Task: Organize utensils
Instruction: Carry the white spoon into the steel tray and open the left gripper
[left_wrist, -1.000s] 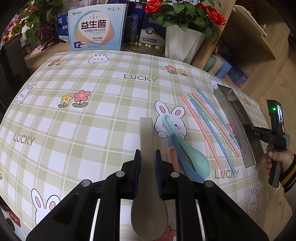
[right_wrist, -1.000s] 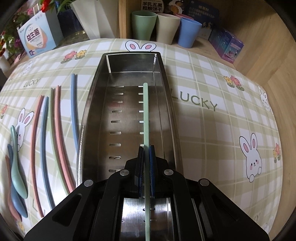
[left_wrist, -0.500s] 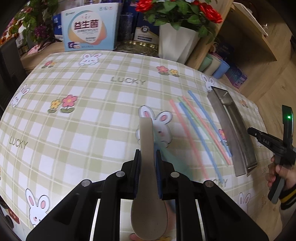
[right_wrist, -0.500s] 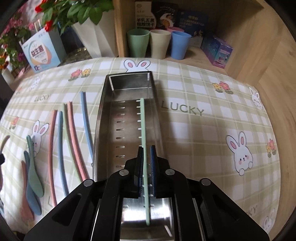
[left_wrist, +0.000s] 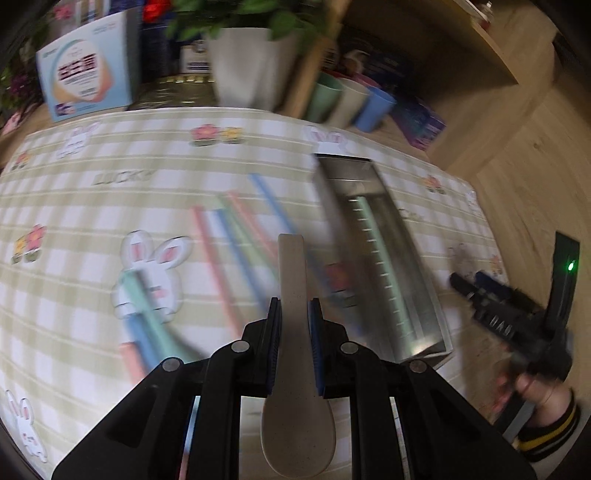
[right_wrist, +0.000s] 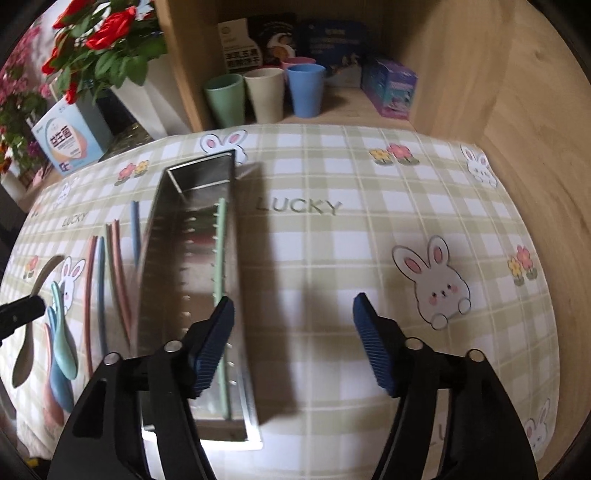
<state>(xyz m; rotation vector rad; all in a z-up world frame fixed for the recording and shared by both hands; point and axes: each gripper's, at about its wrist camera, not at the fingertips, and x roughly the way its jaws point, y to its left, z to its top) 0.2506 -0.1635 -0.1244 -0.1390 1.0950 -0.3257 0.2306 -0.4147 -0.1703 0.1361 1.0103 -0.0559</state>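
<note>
My left gripper (left_wrist: 294, 310) is shut on the handle of a beige spoon (left_wrist: 291, 266) and holds it above the checked tablecloth, left of the steel tray (left_wrist: 417, 258). The jaws of my right gripper (right_wrist: 293, 306) are opening with nothing between them, over the cloth by the tray's (right_wrist: 199, 175) right rim. A green chopstick (right_wrist: 221, 251) lies lengthwise inside the tray. Several pink, blue and green chopsticks (left_wrist: 236, 240) lie on the cloth left of the tray. Beyond them lie a teal spoon (right_wrist: 64, 350) and a blue spoon (right_wrist: 59, 387).
Green, beige and blue cups (right_wrist: 264, 96) stand on a wooden shelf behind the table. A white flower pot (left_wrist: 251, 70) and a light blue box (left_wrist: 86, 85) stand at the back. The table's right edge (left_wrist: 476, 206) drops to wooden floor.
My right gripper has let go of the green chopstick, which now lies in the tray, and its jaws have spread wide. My left gripper has carried the beige spoon rightward toward the tray.
</note>
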